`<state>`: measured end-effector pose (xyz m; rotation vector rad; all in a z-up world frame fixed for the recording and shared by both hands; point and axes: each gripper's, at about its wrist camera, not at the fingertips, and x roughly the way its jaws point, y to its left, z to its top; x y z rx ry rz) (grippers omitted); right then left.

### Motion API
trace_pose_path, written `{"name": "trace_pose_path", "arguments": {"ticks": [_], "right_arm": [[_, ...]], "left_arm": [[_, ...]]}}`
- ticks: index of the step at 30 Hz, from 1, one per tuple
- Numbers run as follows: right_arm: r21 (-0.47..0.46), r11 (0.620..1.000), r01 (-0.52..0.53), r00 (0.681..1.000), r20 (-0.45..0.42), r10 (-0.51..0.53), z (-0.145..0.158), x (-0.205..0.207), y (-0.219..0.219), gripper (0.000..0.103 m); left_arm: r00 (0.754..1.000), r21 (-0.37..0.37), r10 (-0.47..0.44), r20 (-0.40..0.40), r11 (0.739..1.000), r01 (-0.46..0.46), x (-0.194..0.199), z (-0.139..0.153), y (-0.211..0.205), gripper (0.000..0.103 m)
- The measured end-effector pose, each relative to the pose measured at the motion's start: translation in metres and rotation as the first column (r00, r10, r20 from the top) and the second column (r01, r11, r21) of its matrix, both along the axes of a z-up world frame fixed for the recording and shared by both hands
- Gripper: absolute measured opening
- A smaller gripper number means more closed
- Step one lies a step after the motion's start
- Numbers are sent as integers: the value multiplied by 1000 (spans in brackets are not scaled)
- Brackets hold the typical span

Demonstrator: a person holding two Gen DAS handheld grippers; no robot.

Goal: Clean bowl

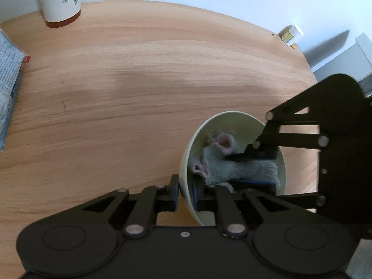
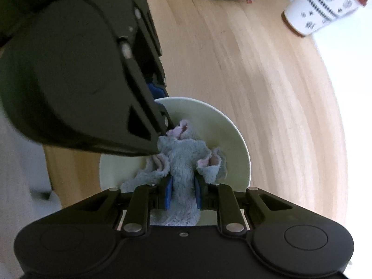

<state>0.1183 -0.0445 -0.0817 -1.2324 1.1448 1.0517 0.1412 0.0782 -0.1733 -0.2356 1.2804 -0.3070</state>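
Note:
A pale green bowl (image 1: 234, 122) stands tilted on the wooden table, also in the right wrist view (image 2: 223, 125). My left gripper (image 1: 186, 191) is shut on the bowl's near rim, one finger outside and one inside. My right gripper (image 2: 183, 194) is shut on a grey-blue cloth with pink edges (image 2: 183, 160) and presses it inside the bowl. The cloth also shows in the left wrist view (image 1: 232, 167), with the right gripper (image 1: 258, 165) reaching in from the right. The left gripper's body (image 2: 69, 74) fills the upper left of the right wrist view.
A white patterned cup with a brown base (image 1: 60, 0) stands at the table's far left, also in the right wrist view (image 2: 325, 7). A printed packet (image 1: 8, 76) lies at the left edge. A small white-capped bottle (image 1: 291, 34) lies at the far right edge.

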Motion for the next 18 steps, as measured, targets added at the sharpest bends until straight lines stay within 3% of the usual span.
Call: {"name": "trace_pose_path", "arguments": {"ticks": [7,10,14,18], "right_arm": [[46,999,-14,987,159,7,44,-20,-17,21],[31,998,-54,968,248,45,46,-31,-21,21],[38,999,-35,970,243,25,45,-2,-39,21],[41,998,-42,966,255,30,33,-15,-35,21]], "left_arm": [[999,9,-29,14,1000,29,-2,1,-1,11],[999,6,-33,11,999,33,-1,1,2,11],[998,18,-59,15,998,58,-1,1,1,13],[996,37,-83,17,996,82,-1,1,-2,14]]}}
